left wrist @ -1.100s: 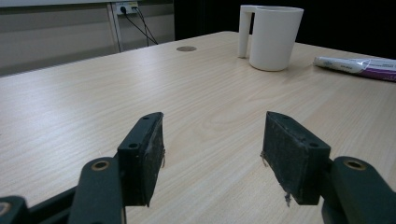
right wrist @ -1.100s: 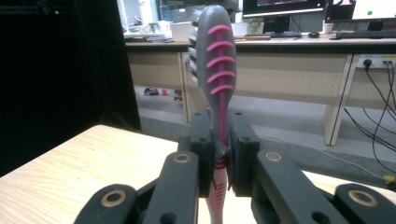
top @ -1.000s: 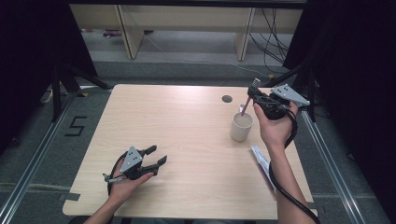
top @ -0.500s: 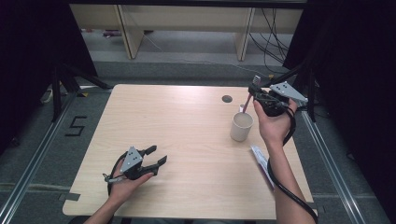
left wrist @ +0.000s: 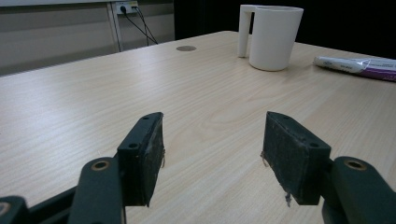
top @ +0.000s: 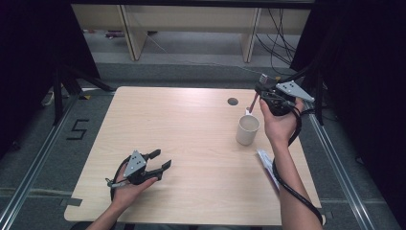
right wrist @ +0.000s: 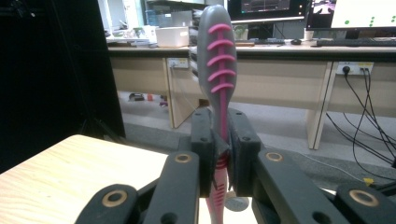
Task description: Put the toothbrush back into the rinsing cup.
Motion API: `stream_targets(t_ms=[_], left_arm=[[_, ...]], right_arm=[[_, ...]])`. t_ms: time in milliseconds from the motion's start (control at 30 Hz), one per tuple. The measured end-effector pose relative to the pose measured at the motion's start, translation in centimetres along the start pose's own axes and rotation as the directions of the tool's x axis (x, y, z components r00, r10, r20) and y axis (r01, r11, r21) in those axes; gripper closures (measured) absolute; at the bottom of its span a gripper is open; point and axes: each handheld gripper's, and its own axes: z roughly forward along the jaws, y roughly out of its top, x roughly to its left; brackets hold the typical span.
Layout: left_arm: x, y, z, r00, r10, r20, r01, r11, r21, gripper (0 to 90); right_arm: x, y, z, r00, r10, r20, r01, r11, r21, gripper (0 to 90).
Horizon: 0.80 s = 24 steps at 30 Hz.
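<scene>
Wood-grain desk, pale laminate, carrying four items, listed from the person's edge outward.

Left gripper: rests in the left hand low on the near left of the desk, fingers spread wide with nothing between them. Idle; well apart from the other items.

Tube: white and purple packaging, lying flat near the right edge of the desk, beside the right forearm. Apparently untouched.

Mug: off-white, upright, handle turned to the far side, standing on the right half of the desk. Seems empty from above.

Right gripper: raised above and just beyond the mug, fingers pinching the toothbrush at its narrow neck. Grey-and-pink handle stands upward in the right gripper view; the lower end points down toward the mug.

Status, as judged: toothbrush secured and lifted clear of the mug. Remaining: tube not yet handled, left gripper not yet engaged.
</scene>
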Motion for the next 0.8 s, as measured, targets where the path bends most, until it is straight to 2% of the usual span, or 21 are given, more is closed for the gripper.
stream_targets(t_ms=[100, 267, 633, 733, 800], left_arm=[[0.0, 0.0, 0.0, 1.0000, -0.005, 0.001, 0.005, 1.0000, -0.003, 38.0], [0.0, 0.0, 0.0, 1.0000, 0.000, 0.000, 0.000, 1.0000, 0.000, 37.9], [0.0, 0.0, 0.0, 1.0000, -0.002, 0.001, 0.002, 1.0000, -0.002, 37.9], [0.0, 0.0, 0.0, 1.0000, -0.005, 0.001, 0.005, 1.0000, -0.003, 37.9], [0.0, 0.0, 0.0, 1.0000, -0.004, 0.001, 0.004, 1.0000, -0.001, 37.9]], right_arm=[[0.0, 0.0, 0.2, 0.9999, 0.010, 0.008, -0.010, 1.000, 0.007, 83.2], [-0.3, 0.0, 0.6, 0.9999, -0.002, 0.013, 0.002, 1.000, 0.004, 83.2], [-0.8, -0.1, 1.4, 0.9992, 0.022, 0.032, -0.022, 1.000, 0.001, 83.1], [-1.0, -0.2, 1.7, 0.9991, 0.014, 0.039, -0.014, 1.000, -0.001, 83.1], [-1.0, -0.3, 1.8, 0.9989, 0.034, 0.031, -0.034, 0.999, -0.001, 83.1]])
